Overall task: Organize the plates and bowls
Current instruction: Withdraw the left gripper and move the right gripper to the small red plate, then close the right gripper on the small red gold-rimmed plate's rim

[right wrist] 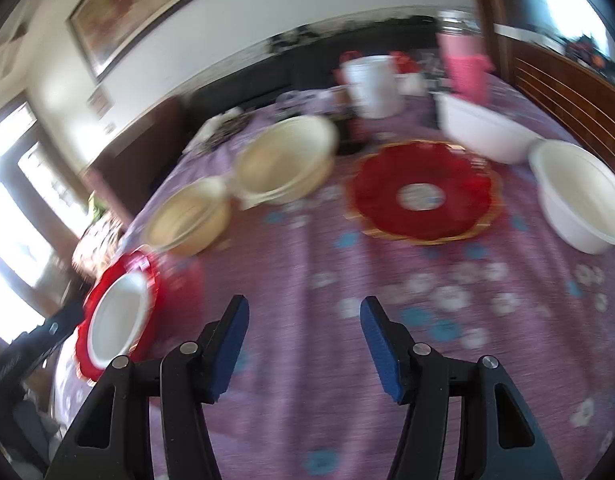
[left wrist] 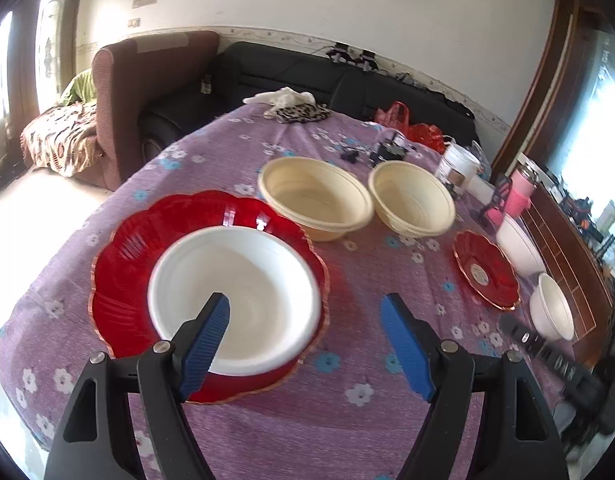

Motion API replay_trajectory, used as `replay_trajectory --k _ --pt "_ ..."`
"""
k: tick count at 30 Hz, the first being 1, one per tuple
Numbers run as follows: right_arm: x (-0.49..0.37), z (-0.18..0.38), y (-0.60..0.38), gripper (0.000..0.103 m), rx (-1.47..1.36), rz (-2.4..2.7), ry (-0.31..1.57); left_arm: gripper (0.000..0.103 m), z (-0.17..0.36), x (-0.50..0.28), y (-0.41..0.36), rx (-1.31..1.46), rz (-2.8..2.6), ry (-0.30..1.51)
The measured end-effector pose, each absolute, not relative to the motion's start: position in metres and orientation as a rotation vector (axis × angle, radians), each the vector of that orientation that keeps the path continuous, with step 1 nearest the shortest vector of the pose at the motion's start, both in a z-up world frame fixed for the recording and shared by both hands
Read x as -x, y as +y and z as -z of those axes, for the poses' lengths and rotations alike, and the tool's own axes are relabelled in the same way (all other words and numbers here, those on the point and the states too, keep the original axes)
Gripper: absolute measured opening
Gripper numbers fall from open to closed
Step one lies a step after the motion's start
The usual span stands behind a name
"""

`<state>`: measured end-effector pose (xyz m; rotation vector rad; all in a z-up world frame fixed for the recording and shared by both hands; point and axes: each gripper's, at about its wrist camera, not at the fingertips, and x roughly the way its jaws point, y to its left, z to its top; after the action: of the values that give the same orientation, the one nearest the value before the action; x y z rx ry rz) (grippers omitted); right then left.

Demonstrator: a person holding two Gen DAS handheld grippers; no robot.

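A white round plastic bowl (left wrist: 235, 296) sits inside a large red scalloped plastic plate with a gold rim (left wrist: 127, 256) at the near left of the bench, which is covered by a purple flowered cloth (left wrist: 347, 432). Beyond it, two cream ribbed plastic bowls (left wrist: 315, 196) (left wrist: 412, 203) stand side by side, rims nearly touching. To the right lies a smaller red scalloped plate with a round label at its centre (left wrist: 486, 269), empty, and past that two more white bowls (left wrist: 519, 249) (left wrist: 552, 306) near the right edge, beside a wooden chair back (left wrist: 567, 248).

The left gripper (left wrist: 305, 346) hangs just above the near edge of the stacked white bowl, jaws released and spread wide, one blue pad (left wrist: 205, 346) over the bowl's inside, the other over bare cloth. The right gripper (right wrist: 303, 346) hovers over open cloth near the middle of the bench, jaws likewise released and holding nothing; its view is smeared, so fine detail there cannot be read.

The likely next step is gathering like with like: a white bowl into the one on the big plate, or the cream pair nested. To do it well, take a bowl by its rim with one pad inside and one outside, pinch low enough that the thin wall does not flex out, lift straight, and lower it centred so it seats rather than tips
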<state>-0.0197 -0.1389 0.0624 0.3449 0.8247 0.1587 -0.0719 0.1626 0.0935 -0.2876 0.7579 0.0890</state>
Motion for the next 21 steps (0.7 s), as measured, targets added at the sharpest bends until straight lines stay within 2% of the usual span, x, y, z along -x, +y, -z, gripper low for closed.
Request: replay_trajectory --k 9,21 --pt "-0.035 -0.041 -0.247 0.062 -0.616 0.035 0.853 0.078 -0.075 0.058 0.099 0.203 0.043 0.845" --pt "-0.105 -0.014 -0.238 0.062 -0.626 0.073 0.908 0.078 -0.054 0.034 0.076 0.180 0.079 0.929"
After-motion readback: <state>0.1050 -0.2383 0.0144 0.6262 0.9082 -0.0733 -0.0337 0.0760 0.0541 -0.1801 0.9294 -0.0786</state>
